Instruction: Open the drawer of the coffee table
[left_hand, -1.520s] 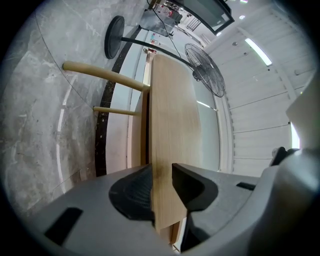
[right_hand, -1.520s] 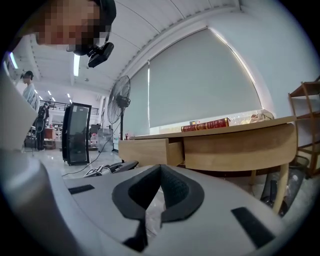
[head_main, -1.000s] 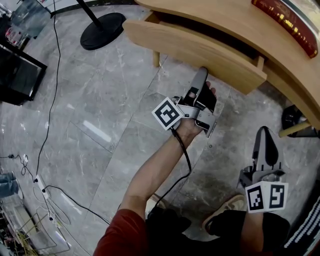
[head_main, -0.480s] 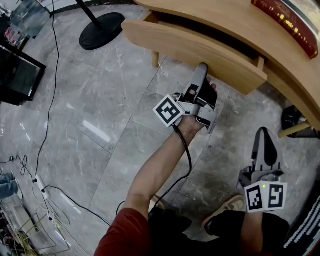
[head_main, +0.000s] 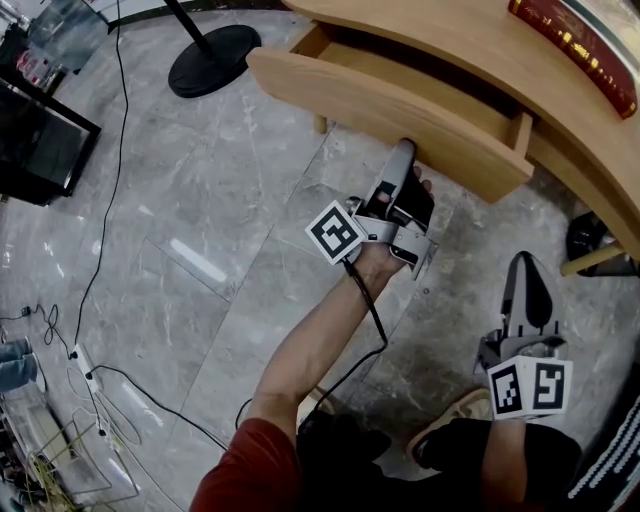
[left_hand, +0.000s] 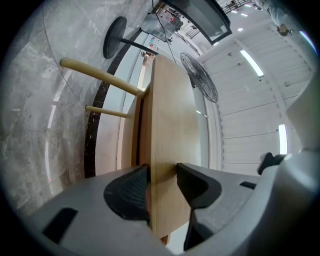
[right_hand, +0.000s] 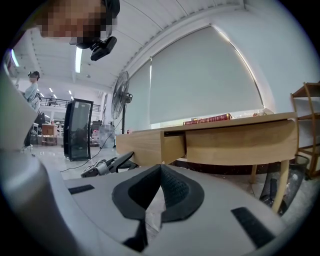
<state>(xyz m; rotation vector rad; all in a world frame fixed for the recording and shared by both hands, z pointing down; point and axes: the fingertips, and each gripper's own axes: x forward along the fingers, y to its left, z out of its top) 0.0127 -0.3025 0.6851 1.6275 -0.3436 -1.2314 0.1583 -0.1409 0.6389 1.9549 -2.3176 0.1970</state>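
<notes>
The light wooden coffee table (head_main: 470, 50) fills the top right of the head view, and its drawer (head_main: 380, 100) stands pulled out toward me. My left gripper (head_main: 405, 150) points up at the lower edge of the drawer front. In the left gripper view the drawer front (left_hand: 170, 125) runs edge-on between the jaws of that gripper (left_hand: 162, 172). The jaws stand wide and straddle the wood without clamping it. My right gripper (head_main: 527, 265) hangs low at the right, away from the table. Its pads (right_hand: 160, 167) meet with nothing between them, and the open drawer (right_hand: 145, 145) shows beyond.
A red book (head_main: 575, 45) lies on the table top. A floor fan's round black base (head_main: 213, 45) stands left of the table, a black cabinet (head_main: 35, 145) farther left, and cables (head_main: 100, 200) trail over the marble floor. My shoe (head_main: 455, 415) is below the right gripper.
The left gripper has crept slightly up against the drawer front's lower edge. The drawer stays pulled out and the right gripper has not moved.
</notes>
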